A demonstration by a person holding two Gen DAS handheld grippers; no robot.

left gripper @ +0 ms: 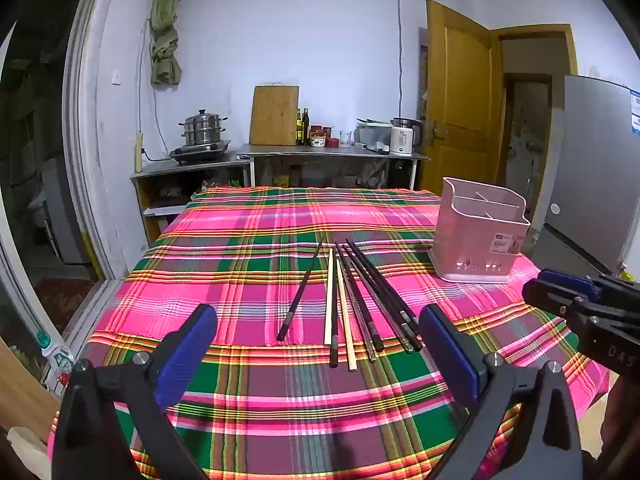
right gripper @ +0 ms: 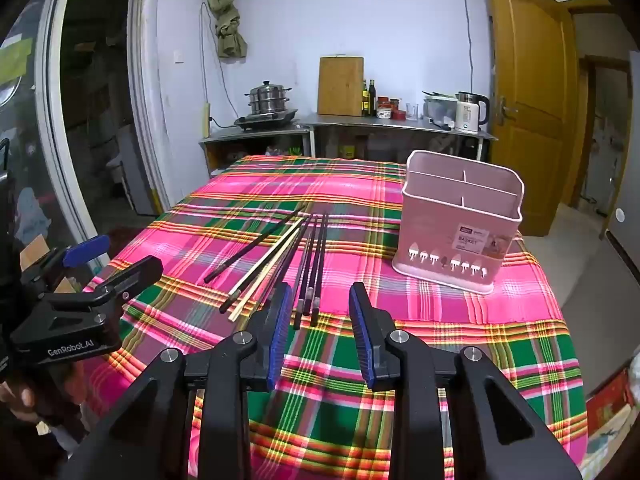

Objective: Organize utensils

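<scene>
Several black and pale wooden chopsticks lie side by side on the plaid tablecloth, with one black chopstick apart to their left. They also show in the right wrist view. A pink utensil basket with empty compartments stands upright at the right; it also shows in the right wrist view. My left gripper is open wide, just short of the chopsticks' near ends. My right gripper is open and empty, close behind the black chopsticks' near ends.
The table's near and right edges drop off close by. Behind the table stands a steel counter with a steamer pot, cutting board, bottles and a kettle. A yellow door and a fridge are at the right.
</scene>
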